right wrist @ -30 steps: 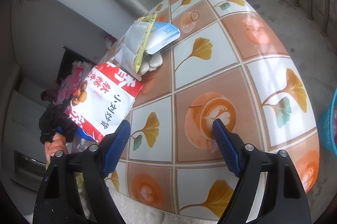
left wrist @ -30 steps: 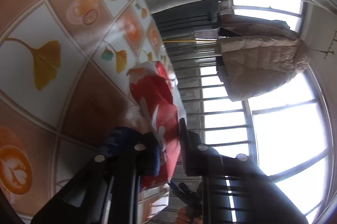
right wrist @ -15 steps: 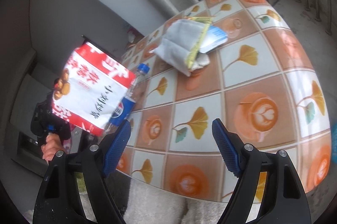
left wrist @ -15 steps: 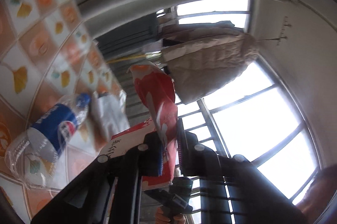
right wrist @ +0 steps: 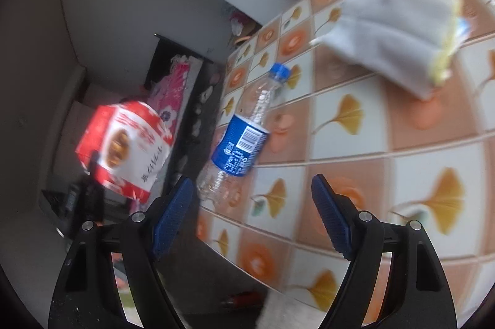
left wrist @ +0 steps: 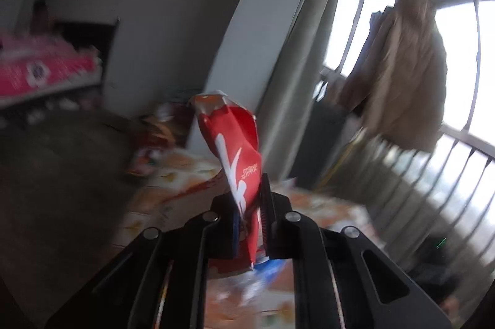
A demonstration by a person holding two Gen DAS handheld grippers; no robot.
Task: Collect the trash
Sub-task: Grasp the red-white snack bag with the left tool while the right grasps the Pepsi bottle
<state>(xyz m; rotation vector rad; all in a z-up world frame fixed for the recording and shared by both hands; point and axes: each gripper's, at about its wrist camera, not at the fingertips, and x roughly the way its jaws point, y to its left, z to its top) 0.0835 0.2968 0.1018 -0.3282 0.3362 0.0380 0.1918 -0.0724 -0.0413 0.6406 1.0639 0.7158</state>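
My left gripper [left wrist: 250, 199] is shut on a red and white snack bag [left wrist: 235, 149], which stands up from the pads above the table. In the right wrist view the same snack bag [right wrist: 126, 143] hangs in the air off the table's left edge. My right gripper [right wrist: 252, 208] is open with nothing between its blue pads [right wrist: 173, 211]. Just beyond it an empty plastic bottle [right wrist: 244, 131] with a blue label and cap lies on the tiled table [right wrist: 402, 174]. A crumpled white and yellow wrapper [right wrist: 396, 35] lies farther back.
The table's left edge [right wrist: 222, 124] drops to a dark floor. A pink patterned bed [right wrist: 173, 87] stands along the far wall. A beige coat [left wrist: 402, 75] hangs before barred windows. More clutter [left wrist: 154, 137] sits blurred at the table's far end.
The left gripper has lifted the snack bag off the table and rolled upright. The lifted bag uncovered the bottle. The right gripper swung left toward the bottle, still open.
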